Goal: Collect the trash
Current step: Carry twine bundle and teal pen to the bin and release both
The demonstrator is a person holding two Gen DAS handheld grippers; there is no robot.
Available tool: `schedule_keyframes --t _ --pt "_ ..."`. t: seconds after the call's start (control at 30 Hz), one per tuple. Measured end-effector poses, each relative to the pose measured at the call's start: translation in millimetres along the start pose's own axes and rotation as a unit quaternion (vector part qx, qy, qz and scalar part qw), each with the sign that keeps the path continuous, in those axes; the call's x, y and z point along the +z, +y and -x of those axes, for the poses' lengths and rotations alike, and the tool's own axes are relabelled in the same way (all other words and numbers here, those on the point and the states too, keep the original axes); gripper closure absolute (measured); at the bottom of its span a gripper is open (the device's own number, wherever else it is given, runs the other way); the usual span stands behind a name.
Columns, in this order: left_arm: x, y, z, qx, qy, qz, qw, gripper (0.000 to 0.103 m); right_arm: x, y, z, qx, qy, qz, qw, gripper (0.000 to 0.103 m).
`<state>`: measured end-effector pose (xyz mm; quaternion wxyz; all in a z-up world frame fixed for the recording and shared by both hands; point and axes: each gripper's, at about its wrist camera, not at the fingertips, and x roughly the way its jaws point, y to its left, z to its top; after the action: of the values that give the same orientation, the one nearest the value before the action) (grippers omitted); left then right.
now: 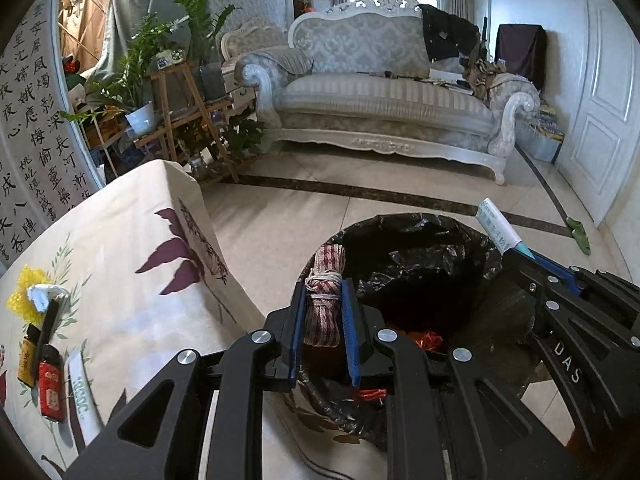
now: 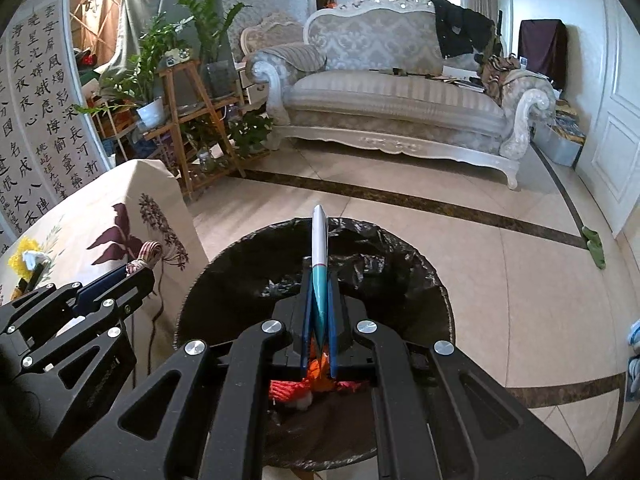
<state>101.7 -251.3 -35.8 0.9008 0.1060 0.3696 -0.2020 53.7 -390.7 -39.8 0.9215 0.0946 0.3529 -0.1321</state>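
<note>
My left gripper [image 1: 324, 300] is shut on a red-and-white checked cloth bundle tied with string [image 1: 326, 292] and holds it over the near left rim of the bin [image 1: 420, 256], which is lined with a black bag. My right gripper [image 2: 320, 300] is shut on a flat white and teal packet [image 2: 319, 256] and holds it upright above the bin [image 2: 248, 280]. The packet also shows in the left wrist view [image 1: 498, 228]. Red and orange trash [image 2: 296, 390] lies inside the bin. The left gripper and cloth show at the left of the right wrist view [image 2: 140, 264].
A table with a floral cloth [image 1: 132, 280] stands left of the bin. On it lie a yellow wrapper with white paper [image 1: 36, 294], two small bottles [image 1: 50, 388] and a white packet [image 1: 82, 396]. A sofa [image 1: 380, 92], plant shelves [image 1: 176, 108] and green slippers [image 1: 580, 234] lie beyond.
</note>
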Motion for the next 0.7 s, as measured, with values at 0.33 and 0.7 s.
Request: schedule_keyframes --t 0.33,0.7 --pt "0.9 0.9 -4.6 -0.004 0.008 0.009 0.9999 0.045 -2.3 -11.4 -4.5 -0.011 -0.002 -0.020 1.000 0.079" --pt "3.3 12.4 5.9 0.007 -0.006 0.025 0.9996 0.027 -2.7 -9.9 4.2 -0.021 -0.011 -0.025 0.999 0.060"
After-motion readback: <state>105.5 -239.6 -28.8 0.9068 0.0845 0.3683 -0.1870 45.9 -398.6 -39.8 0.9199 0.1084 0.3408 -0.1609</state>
